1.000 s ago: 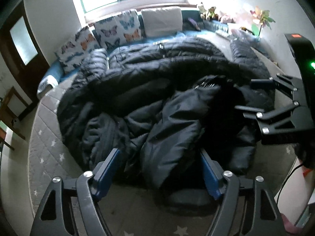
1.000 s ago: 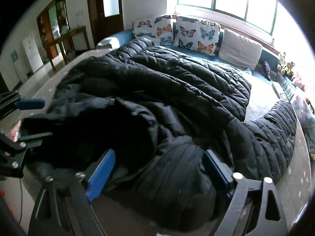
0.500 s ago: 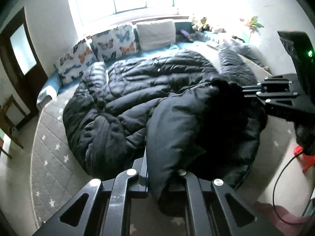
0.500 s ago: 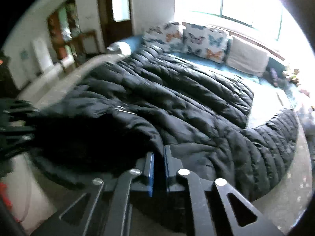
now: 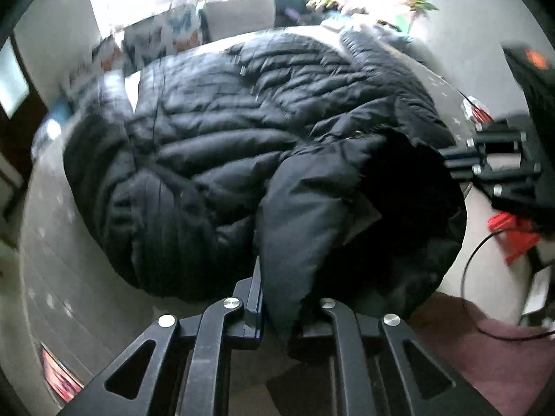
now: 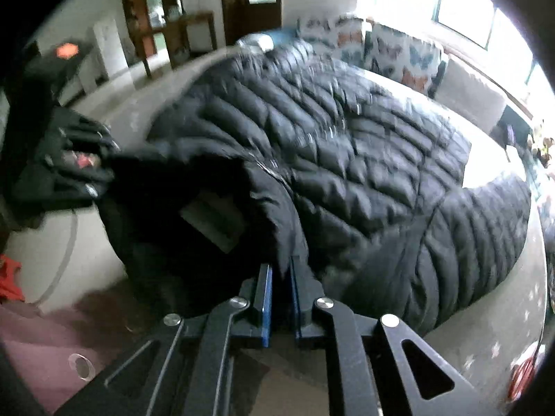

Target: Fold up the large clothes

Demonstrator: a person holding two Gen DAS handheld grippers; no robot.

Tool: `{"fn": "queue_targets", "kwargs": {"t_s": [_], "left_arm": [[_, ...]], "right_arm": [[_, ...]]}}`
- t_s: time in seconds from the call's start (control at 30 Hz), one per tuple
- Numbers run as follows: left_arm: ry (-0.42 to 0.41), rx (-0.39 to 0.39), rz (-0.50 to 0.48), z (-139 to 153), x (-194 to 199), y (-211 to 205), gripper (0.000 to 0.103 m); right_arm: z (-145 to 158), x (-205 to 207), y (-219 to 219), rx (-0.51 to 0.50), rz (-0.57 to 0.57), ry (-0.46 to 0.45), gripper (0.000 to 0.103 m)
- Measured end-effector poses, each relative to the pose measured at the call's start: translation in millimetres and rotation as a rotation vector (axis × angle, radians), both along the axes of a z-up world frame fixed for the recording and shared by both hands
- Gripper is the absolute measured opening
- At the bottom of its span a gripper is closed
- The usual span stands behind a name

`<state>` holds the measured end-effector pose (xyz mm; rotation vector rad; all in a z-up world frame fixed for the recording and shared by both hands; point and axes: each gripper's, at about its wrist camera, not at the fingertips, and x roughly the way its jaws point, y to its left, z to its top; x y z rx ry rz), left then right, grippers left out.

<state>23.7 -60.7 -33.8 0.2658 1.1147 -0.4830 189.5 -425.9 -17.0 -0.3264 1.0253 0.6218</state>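
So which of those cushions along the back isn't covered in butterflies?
The plain pale cushion, nearest the window end of the row. The cushions beside it carry coloured butterfly prints; this one shows no pattern at all.

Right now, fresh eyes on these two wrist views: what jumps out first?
A huge black quilted puffer coat sprawls over most of the grey star-print mattress. Both grippers are shut on its near edge, the left gripper and right gripper, lifting a smooth flap. Behind it, butterfly-print cushions line the bright window.
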Motion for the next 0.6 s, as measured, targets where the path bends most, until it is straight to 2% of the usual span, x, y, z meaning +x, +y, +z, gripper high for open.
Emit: {"fn": "queue_targets", "kwargs": {"t_s": [0.03, 0.1, 0.17, 0.23, 0.3, 0.4, 0.47, 0.53, 0.6], "left_arm": [[0.007, -0.008, 0.005, 1, 2, 7, 0.019], [-0.014, -0.018, 0.006, 14, 1, 16, 0.028], [-0.060, -0.017, -0.003, 33, -1, 24, 0.036], [-0.109, -0.029, -0.003, 55, 2, 30, 0.053], [-0.192, -0.043, 0.024, 79, 3, 37, 0.081], [-0.341, -0.070, 0.103, 113, 10, 56, 0.098], [-0.408, -0.100, 0.153, 128, 18, 69, 0.103], [-0.495, -0.135, 0.194, 138, 35, 79, 0.103], [-0.540, -0.141, 0.204, 143, 58, 86, 0.103]], "right_arm": [[1, 2, -4, 0.016, 0.009, 0.022, 0.013], [16, 1, -12, 0.046, 0.027, 0.031, 0.016], [34, 0, -21, 0.057, 0.022, 0.010, 0.028], [47, -3, -30, 0.067, 0.010, -0.020, 0.045], [57, 6, -38, 0.054, -0.018, -0.074, 0.050], [67, 27, -47, 0.049, -0.080, -0.148, 0.050], [72, 45, -55, 0.065, -0.136, -0.182, 0.052], [73, 63, -64, 0.093, -0.180, -0.189, 0.064], [72, 82, -69, 0.107, -0.214, -0.200, 0.069]]}}
